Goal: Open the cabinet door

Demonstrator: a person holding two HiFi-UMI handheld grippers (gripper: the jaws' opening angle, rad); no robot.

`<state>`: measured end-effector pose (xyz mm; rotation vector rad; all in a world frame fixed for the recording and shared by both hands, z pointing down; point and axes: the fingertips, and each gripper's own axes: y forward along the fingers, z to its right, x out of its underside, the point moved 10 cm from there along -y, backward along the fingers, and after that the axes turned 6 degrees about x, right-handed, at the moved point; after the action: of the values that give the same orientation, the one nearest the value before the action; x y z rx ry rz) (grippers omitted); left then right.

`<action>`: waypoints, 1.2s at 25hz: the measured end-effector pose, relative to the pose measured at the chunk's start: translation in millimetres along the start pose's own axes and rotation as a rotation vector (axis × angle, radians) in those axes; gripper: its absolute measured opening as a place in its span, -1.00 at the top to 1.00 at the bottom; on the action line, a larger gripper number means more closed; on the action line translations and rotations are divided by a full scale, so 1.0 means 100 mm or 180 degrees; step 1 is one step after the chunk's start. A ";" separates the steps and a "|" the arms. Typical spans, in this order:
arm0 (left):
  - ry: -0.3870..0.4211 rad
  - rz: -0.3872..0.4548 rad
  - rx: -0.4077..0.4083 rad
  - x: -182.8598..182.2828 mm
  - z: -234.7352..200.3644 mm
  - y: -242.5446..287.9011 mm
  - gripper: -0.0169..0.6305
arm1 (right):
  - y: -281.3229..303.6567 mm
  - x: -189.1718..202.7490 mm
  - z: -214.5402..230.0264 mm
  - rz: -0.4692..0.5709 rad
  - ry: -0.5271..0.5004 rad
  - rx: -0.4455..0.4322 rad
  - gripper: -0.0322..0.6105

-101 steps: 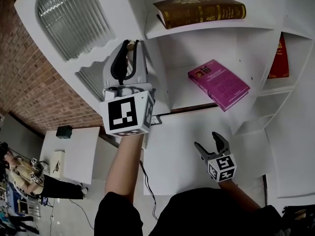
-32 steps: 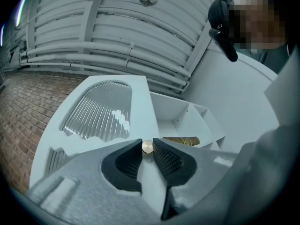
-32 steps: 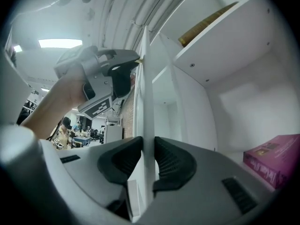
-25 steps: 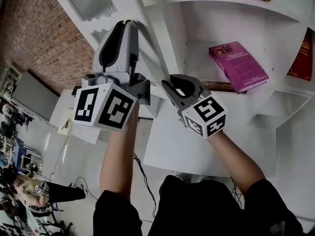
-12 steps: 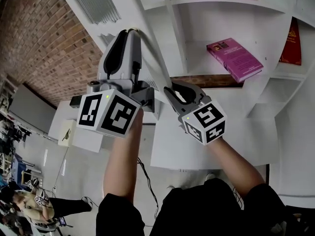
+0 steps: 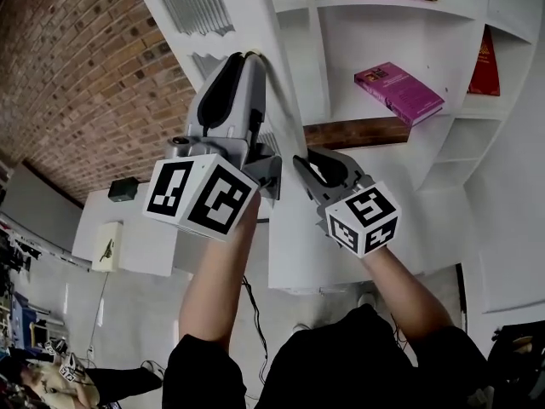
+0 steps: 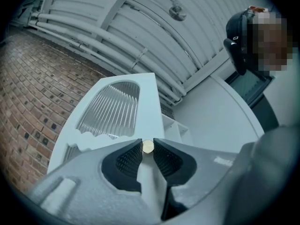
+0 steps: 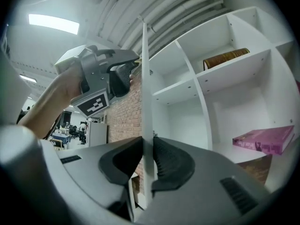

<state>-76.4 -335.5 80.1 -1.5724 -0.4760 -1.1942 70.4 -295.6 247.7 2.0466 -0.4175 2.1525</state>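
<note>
The cabinet door (image 6: 255, 11), white with a ribbed glass panel (image 6: 194, 2), stands swung out from the shelves and runs between both pairs of jaws. Its small brass knob (image 7: 147, 146) sits right at the tips of the left gripper (image 6: 245, 58). Those jaws are drawn almost together and pinch the knob from either side, with the ribbed pads just behind it and the glass panel beyond the tips, up and to their left.

The right gripper (image 8: 147, 146) has the door's free edge. Its jaws are nearly closed too, one pad on each face of the thin white panel, which rises edge-on out of the gap and straight up past the tips. In the right gripper view, the left gripper is above and to the left of these jaws, on the far face of the door.

To the right of the right jaws lie the open white shelves (image 8: 206, 86). A pink book (image 8: 265, 139) lies flat on the shelf level with the tips, and a brown book (image 8: 226, 57) lies on the one above. The head view shows a red book (image 6: 484, 62) farther right, standing in a side compartment. A brick wall (image 6: 85, 83) fills the space to the left of the left jaws, behind the door.
</note>
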 end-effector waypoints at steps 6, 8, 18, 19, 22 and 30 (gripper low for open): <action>-0.0194 0.0060 0.0150 -0.15 -0.09 -0.30 0.70 | -0.07 0.00 -0.41 -0.0006 -0.0041 0.0157 0.70; -0.0239 0.0093 0.0187 -0.20 -0.13 -0.41 0.70 | -0.08 0.01 -0.56 0.0035 -0.0050 0.0230 0.70; -0.0225 0.0082 0.0311 -0.43 -0.34 -0.80 0.68 | -0.03 0.06 -1.11 0.0175 -0.0063 0.0401 0.69; -0.0183 0.0075 0.0310 -0.44 -0.35 -0.83 0.68 | -0.03 0.06 -1.15 0.0173 -0.0070 0.0411 0.69; -0.0183 0.0097 0.0325 -0.47 -0.39 -0.91 0.68 | -0.01 0.07 -1.24 0.0168 -0.0078 0.0425 0.69; -0.0199 0.0132 0.0335 -0.56 -0.51 -1.06 0.67 | 0.06 0.06 -1.46 0.0164 -0.0058 0.0438 0.68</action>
<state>-206.3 -327.5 81.2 -1.5255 -0.5359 -1.0742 -71.4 -258.5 248.2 2.1509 -0.3365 2.2528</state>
